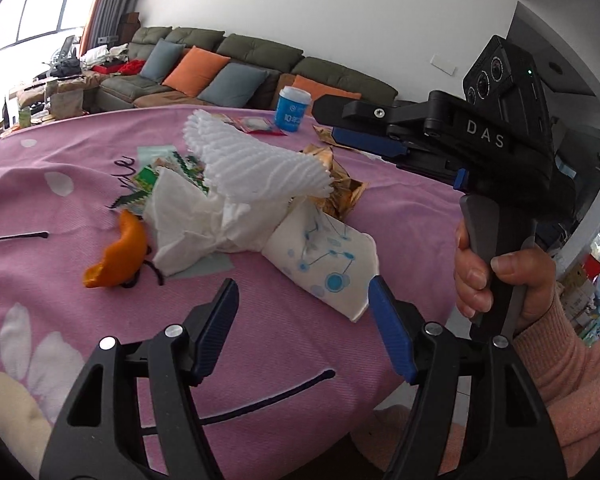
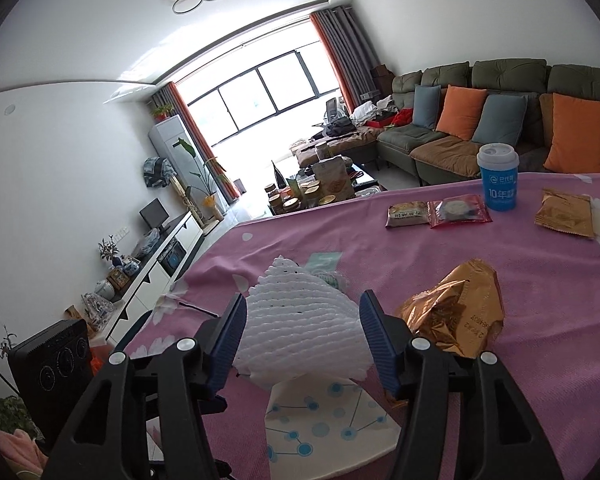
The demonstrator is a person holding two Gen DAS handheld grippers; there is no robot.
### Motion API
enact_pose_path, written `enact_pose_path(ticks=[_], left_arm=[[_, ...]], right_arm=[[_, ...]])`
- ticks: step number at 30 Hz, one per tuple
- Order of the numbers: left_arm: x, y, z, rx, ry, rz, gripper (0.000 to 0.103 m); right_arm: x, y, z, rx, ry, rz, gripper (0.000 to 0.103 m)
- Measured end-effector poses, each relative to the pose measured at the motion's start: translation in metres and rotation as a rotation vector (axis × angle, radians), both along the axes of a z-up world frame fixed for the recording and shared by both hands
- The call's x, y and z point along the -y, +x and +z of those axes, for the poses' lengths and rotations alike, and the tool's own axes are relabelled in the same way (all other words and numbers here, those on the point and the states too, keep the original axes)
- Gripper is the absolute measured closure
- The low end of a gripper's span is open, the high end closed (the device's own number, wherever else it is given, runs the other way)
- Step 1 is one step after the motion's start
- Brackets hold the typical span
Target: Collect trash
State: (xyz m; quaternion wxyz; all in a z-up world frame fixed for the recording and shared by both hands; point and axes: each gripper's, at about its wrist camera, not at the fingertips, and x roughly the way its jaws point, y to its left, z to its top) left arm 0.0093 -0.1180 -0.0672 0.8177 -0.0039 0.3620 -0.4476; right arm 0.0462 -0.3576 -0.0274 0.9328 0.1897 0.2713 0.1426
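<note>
A heap of trash lies on the pink tablecloth. It holds a white foam net, crumpled tissue, a flattened paper cup with blue dots, orange peel, green wrappers and a crumpled gold wrapper. My left gripper stands open just short of the flattened cup, with nothing between its pads. My right gripper is open over the heap. The foam net shows between its fingers and rests on the heap. The gold wrapper lies to its right.
A blue cup with a white lid stands at the table's far side, beside two snack packets and a flat gold packet. A hand grips the right gripper's handle. A sofa stands beyond the table's edge.
</note>
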Motion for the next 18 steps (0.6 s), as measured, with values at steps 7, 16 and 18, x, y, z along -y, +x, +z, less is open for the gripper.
enact_pose_path(ticks=[7,16,18], left_arm=[[0.032,0.021,-0.019,-0.14,-0.019,-0.041,0.036],[0.046,0.047,-0.035,-0.29,-0.082,-0.048,0.055],[0.043,0.051,-0.039,-0.32,-0.105,-0.042,0.056]], right_arm=[[0.001,0.001,-0.008,-0.008,0.009,0.024,0.046],[0.003,0.013,-0.022,-0.062,0.046,0.051,0.033],[0.004,0.017,-0.026,-0.084,0.059,0.062,0.033]])
